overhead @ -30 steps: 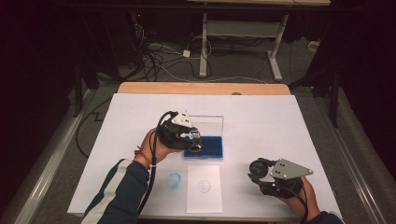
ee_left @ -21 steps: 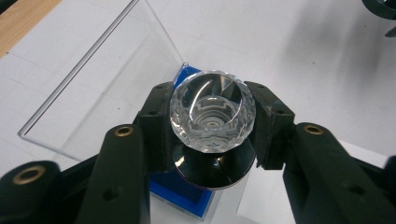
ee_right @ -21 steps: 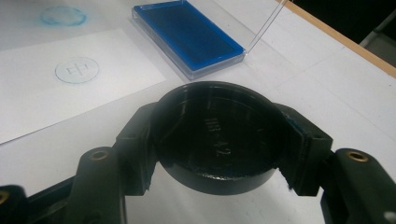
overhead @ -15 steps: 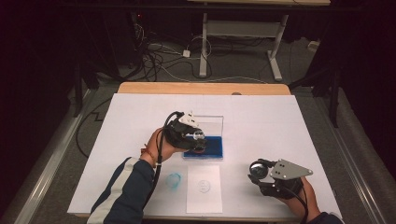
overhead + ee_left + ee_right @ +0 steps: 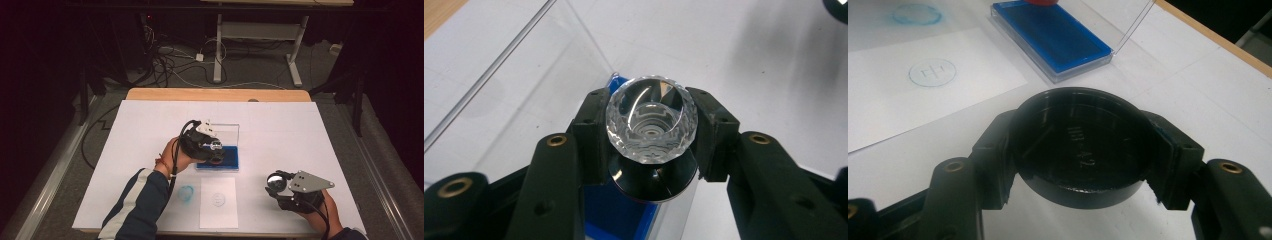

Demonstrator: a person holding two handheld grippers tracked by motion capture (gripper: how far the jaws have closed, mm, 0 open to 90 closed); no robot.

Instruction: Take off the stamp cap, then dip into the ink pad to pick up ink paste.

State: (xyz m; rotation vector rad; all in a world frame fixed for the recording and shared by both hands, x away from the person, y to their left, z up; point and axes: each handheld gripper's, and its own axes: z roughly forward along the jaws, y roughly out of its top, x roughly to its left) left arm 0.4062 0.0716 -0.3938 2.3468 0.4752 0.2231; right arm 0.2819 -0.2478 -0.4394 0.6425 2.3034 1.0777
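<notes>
Stamp held over ink pad; cap held apart at lower right.

In the high view the left hand-held gripper (image 5: 214, 148) sat at frame centre over the blue ink pad (image 5: 226, 156) in its clear case, lid (image 5: 227, 131) standing open behind. In the left gripper view its jaws pinched the stamp (image 5: 652, 120) by its faceted clear knob, black body below, blue pad beneath. The right hand-held gripper (image 5: 278, 184), lower right of the high view, was clamped on the round black cap (image 5: 1082, 150), above the white tabletop (image 5: 300, 130). A paper sheet (image 5: 218, 201) bearing a round blue imprint lay at bottom centre, a blue smudge (image 5: 186, 193) just left of it.
</notes>
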